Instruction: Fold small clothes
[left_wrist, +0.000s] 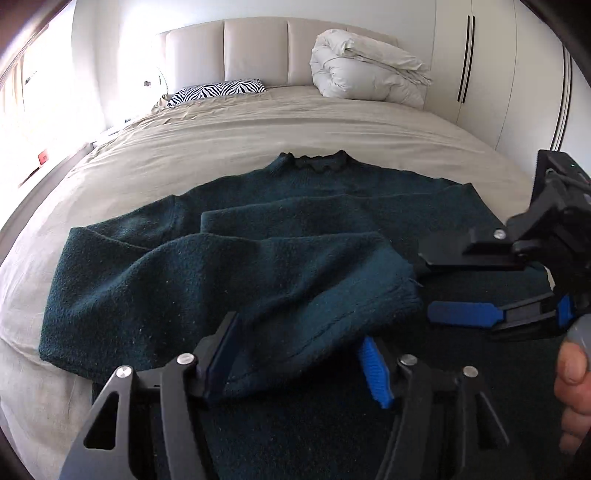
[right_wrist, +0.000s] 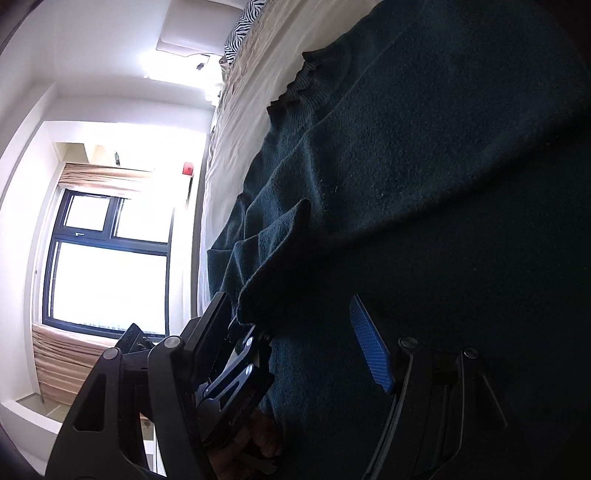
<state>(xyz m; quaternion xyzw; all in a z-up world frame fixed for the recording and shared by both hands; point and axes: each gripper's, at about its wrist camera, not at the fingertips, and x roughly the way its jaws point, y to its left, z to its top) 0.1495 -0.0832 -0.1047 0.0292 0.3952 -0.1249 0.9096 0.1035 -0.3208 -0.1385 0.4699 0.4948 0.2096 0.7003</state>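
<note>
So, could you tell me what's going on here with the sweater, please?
A person is folding a dark green sweater spread on a bed, with a handheld gripper in each hand. One sleeve is already laid across the body. The left gripper sits over that sleeve's cuff with its jaws apart, not pinching it. The right gripper hovers just beside the cuff, jaws open and empty. A rolled duvet sits by the headboard.

We find no text, label, brand or number that we can read in either view. A small red sign or device on the wall, far beyond the right claw beside the window, may bear markings, but they are too small and blurred to tell.
</note>
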